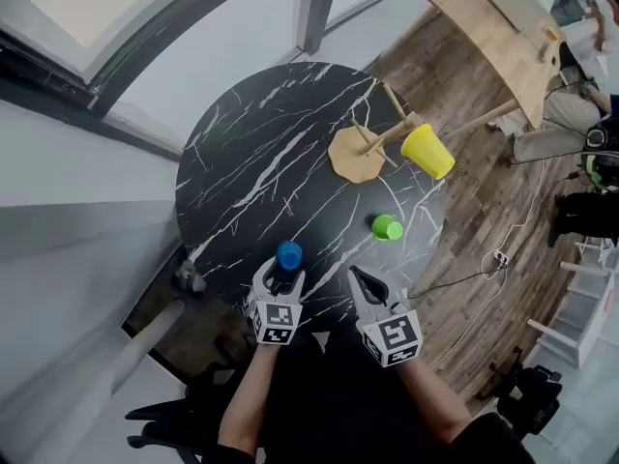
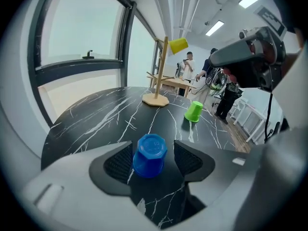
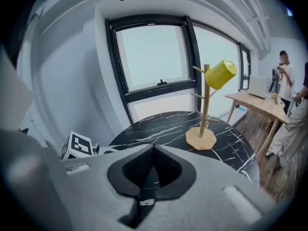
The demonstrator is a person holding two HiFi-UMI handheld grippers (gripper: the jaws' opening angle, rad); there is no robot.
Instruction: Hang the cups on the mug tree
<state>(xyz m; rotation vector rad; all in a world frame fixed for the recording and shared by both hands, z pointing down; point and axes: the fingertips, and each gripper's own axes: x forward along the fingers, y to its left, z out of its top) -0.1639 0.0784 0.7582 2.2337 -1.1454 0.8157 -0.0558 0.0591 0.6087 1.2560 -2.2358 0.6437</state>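
Observation:
A blue cup (image 1: 289, 254) stands upside down near the front edge of the round black marble table (image 1: 251, 153). My left gripper (image 1: 283, 274) is open around it, and in the left gripper view the blue cup (image 2: 150, 155) sits between the two pads with a gap on its right side. My right gripper (image 1: 360, 276) is shut and empty, just right of the left one. A green cup (image 1: 387, 227) stands upside down further right. The wooden mug tree (image 1: 356, 153) stands beyond it with a yellow cup (image 1: 427, 151) hanging on a peg.
A wooden table (image 1: 493, 27) stands on the plank floor at the back right, with people (image 2: 188, 66) and white racks (image 1: 580, 307) nearby. A cable (image 1: 484, 269) lies on the floor right of the table. Windows (image 3: 154, 57) border the far side.

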